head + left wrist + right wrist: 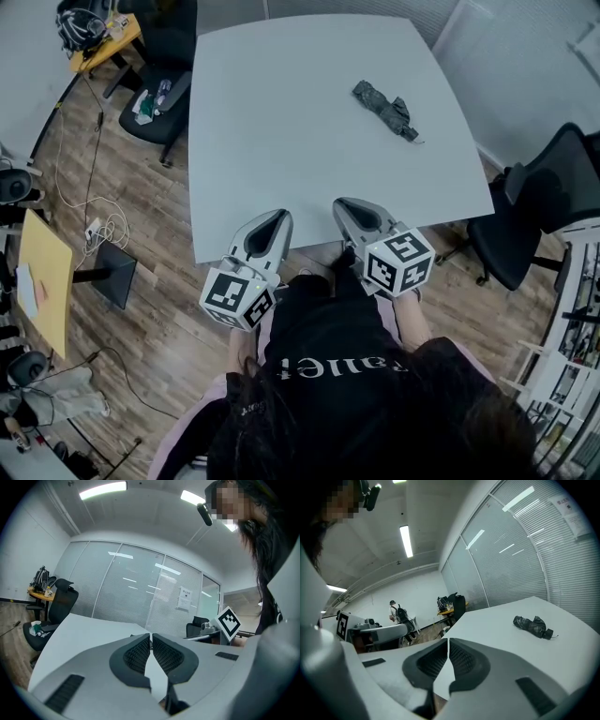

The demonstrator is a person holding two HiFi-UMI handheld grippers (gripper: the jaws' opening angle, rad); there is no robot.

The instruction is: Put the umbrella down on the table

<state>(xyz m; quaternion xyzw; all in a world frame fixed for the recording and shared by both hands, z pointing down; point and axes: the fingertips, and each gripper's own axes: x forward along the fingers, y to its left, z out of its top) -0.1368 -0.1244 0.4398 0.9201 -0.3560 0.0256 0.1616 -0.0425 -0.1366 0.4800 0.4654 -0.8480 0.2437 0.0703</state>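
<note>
Two empty grippers, my left gripper [278, 218] and right gripper [350, 205], are hovering with jaws pinched together at the table's [281, 122] six o'clock edge while I am eyeing the folded umbrella [385, 110] lying at two o'clock, judging it light, soft-skinned, stiff-cored, best gripped mid-bundle.

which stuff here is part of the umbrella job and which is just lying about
Part of the job: folded dark grey umbrella, lying on the white table; left gripper and right gripper, both shut and empty.
Just lying about: black office chair, yellow board, white floor cables.
</note>
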